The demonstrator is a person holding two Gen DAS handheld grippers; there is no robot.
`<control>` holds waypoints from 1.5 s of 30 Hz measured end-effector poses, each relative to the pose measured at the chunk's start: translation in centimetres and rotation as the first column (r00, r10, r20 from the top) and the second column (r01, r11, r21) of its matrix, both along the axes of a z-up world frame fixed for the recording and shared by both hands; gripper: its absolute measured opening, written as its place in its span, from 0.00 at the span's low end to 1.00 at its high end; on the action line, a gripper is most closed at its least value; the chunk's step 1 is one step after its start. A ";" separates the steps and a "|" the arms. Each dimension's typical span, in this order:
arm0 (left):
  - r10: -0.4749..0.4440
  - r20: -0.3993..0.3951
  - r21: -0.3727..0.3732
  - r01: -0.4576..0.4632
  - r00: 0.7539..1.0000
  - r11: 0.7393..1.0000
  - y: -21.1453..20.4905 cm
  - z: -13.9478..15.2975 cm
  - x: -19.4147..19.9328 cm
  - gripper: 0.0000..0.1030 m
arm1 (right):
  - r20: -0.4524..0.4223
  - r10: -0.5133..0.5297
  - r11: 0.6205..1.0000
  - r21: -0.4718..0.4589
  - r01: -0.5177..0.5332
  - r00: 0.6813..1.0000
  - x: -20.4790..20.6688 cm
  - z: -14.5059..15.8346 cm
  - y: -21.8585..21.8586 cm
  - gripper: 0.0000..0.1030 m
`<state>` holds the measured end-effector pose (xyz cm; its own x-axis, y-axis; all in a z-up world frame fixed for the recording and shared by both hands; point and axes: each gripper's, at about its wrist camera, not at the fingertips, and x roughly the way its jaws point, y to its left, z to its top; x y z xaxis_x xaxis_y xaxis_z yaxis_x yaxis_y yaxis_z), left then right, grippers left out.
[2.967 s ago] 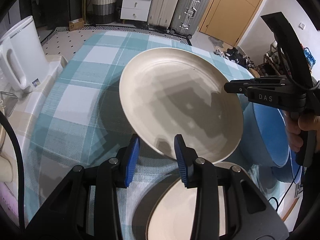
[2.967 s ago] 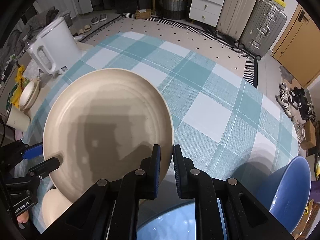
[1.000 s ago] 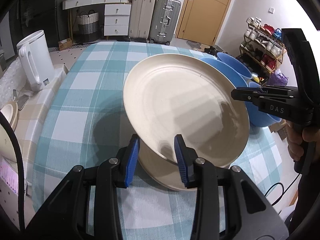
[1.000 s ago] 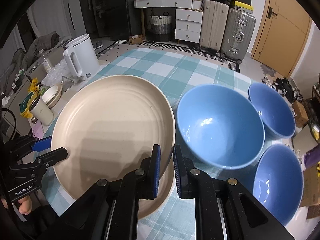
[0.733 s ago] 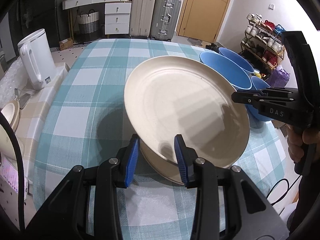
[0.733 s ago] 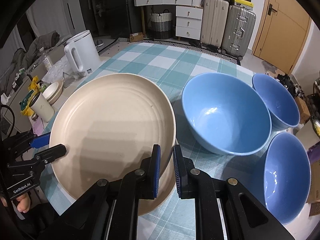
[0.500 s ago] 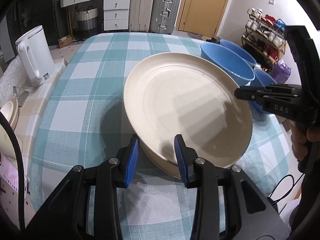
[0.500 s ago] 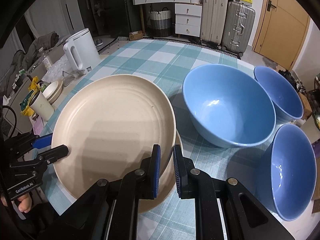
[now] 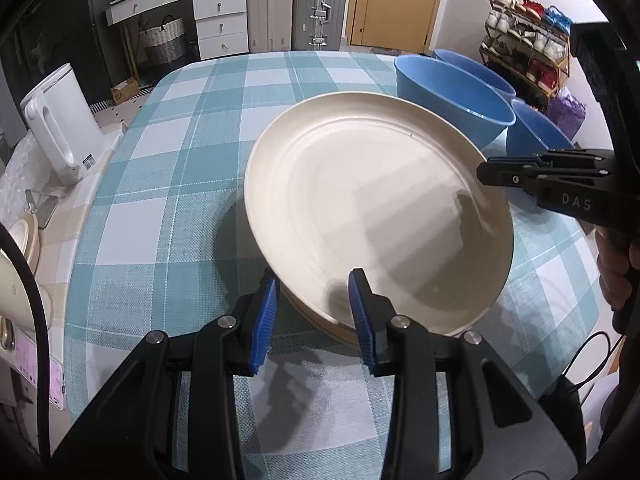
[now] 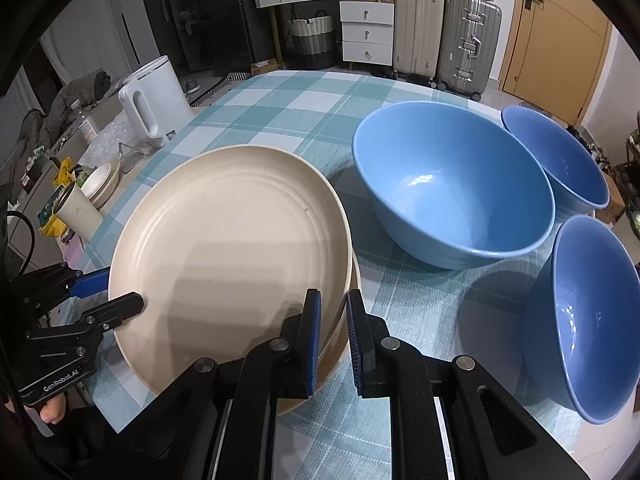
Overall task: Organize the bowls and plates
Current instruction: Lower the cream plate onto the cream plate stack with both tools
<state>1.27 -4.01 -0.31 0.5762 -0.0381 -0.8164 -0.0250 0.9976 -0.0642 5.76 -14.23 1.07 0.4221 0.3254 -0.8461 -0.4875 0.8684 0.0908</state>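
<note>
1. The cream plate point(image 9: 376, 216) you carry is round and matte, with faint concentric rings in its well and a raised rim. It is tilted, its far edge higher than the near one.
2. It sits just above a second cream plate point(image 10: 352, 280) lying on the checked tablecloth point(image 9: 168, 184). Only a sliver of that lower plate shows, at 6 o'clock in the left wrist view and at 3 o'clock of the carried plate in the right wrist view. You cannot tell whether the two plates touch yet.
3. Your left gripper point(image 9: 312, 308) straddles the plate's near rim with its blue pads part-way apart. One pad is under the rim and the other is over the well, so it has the plate's edge between its fingers.
4. Your right gripper point(image 10: 333, 340) is pinched nearly closed on the opposite rim, the thin edge caught between its blue pads. Both grippers point steeply down toward the table.
5. In the right wrist view, a large blue bowl point(image 10: 452, 184) stands at 2 o'clock of the plate. Two smaller blue bowls point(image 10: 556, 152) point(image 10: 580, 312) stand beyond and beside it.
6. A white kettle point(image 10: 152, 100) stands at 10 o'clock, off the cloth's edge.
7. Your hand point(image 9: 616, 276) grips the right gripper's handle at 3 o'clock in the left wrist view.
</note>
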 end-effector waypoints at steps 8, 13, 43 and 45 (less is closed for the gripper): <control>-0.015 -0.028 0.029 0.016 1.000 0.999 -0.3 -1.3 0.6 0.32 | -0.010 -0.011 1.000 0.003 0.011 1.000 -0.1 -1.1 0.0 0.14; -0.032 -0.043 0.063 0.035 0.999 0.997 -0.8 -1.8 0.7 0.32 | -0.010 -0.014 1.000 -0.012 0.013 1.000 -0.3 -1.5 0.1 0.14; -0.059 -0.067 0.032 0.061 0.996 0.998 0.0 -2.5 0.9 0.40 | -0.003 -0.014 0.999 -0.036 0.014 1.000 -0.9 -2.4 0.0 0.16; -0.057 -0.070 0.029 0.060 0.996 0.998 0.0 -2.6 1.0 0.42 | -0.007 -0.013 0.999 -0.034 0.013 1.000 -0.9 -2.4 -0.1 0.16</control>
<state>2.25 -3.97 -2.90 0.5163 -0.0444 -0.8552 0.0302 0.9990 -0.0337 4.81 -14.36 -1.37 0.4199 0.2911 -0.8596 -0.4753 0.8774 0.0649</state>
